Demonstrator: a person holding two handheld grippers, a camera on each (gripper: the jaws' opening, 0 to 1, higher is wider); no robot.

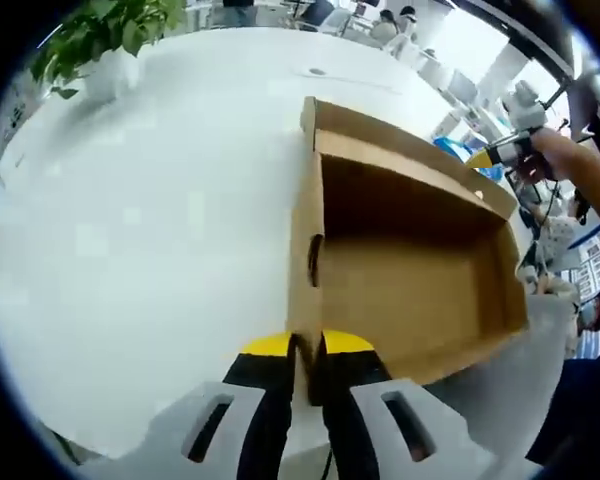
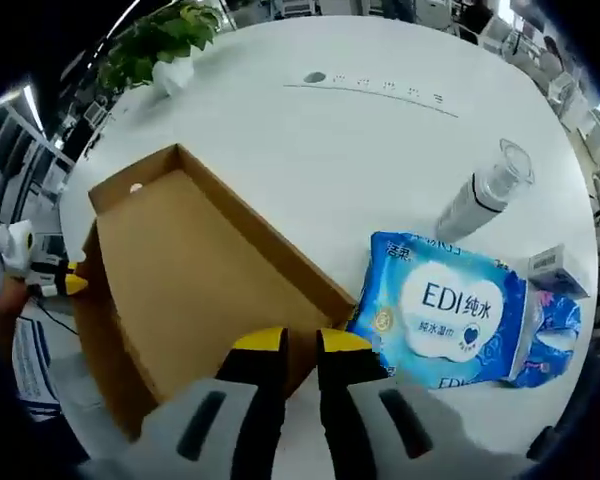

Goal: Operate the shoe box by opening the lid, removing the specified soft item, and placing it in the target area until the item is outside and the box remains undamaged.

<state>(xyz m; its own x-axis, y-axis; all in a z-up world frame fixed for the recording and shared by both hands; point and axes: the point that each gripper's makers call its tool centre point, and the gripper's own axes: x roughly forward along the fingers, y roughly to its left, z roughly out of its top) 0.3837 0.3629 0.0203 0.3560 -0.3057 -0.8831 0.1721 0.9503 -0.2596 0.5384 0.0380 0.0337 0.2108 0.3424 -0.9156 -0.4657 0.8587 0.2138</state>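
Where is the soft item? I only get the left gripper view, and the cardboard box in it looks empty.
Observer: The right gripper view shows it. A blue wet-wipes pack lies on the white table, outside the cardboard box and close beside one corner.
Operator: Is there anything written on it?
Observer: Yes, "EDI" in big blue letters on a white oval label.
Operator: What else is near it?
Observer: A clear bottle is just beyond the pack, and a small white box sits at the pack's far end.
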